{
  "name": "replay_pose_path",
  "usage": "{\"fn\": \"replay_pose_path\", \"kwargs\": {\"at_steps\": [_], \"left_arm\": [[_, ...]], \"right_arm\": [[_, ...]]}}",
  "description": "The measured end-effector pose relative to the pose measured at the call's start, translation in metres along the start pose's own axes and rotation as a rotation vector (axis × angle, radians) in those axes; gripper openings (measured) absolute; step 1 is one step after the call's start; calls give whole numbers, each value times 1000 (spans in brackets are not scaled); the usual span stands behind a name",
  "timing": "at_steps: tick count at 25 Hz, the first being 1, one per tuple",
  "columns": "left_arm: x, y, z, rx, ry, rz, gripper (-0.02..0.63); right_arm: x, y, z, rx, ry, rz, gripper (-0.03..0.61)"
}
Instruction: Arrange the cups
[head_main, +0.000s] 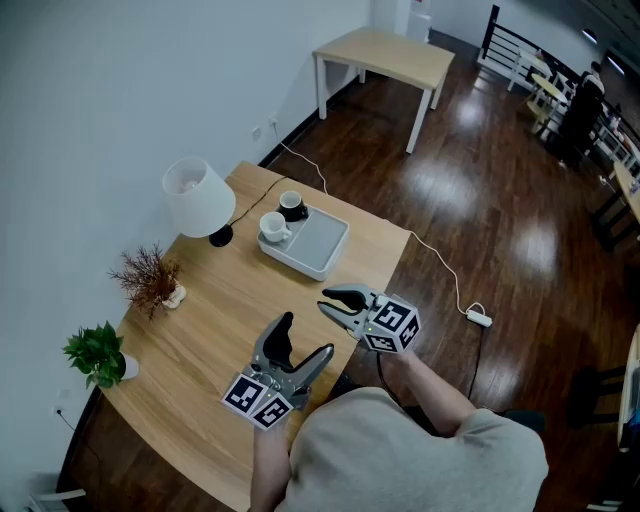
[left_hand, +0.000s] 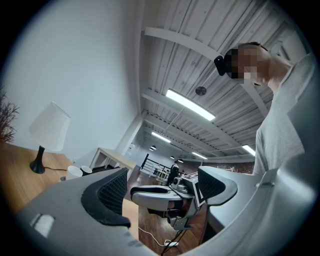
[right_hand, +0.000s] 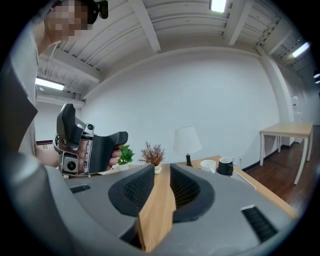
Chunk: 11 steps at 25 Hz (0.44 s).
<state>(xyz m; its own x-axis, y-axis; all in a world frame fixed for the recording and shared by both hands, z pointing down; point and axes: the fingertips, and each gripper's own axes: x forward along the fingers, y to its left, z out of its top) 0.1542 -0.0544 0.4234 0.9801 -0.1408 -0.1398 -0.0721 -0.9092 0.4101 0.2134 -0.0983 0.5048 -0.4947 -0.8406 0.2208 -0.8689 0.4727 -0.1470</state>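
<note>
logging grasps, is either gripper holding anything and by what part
Nothing is held. The jaws of the left gripper stand wide apart, those of the right gripper narrowly apart, with nothing between either pair.

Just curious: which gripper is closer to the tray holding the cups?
Right. The right gripper hovers just short of the tray; the left gripper is farther back, nearer the person.

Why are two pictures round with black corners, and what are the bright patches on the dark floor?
Left gripper view and right gripper view: wide-angle lenses bend straight lines and leave dark corners. Head view: the glossy floor reflects light as pale glare.
</note>
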Motion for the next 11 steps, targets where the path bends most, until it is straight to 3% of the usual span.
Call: {"fn": "replay_pose_path", "kwargs": {"at_steps": [11], "left_arm": [[-2,2,0,-1,-1,5,431]], "right_arm": [[3,-1,-4,-4,19,-2,97]]}}
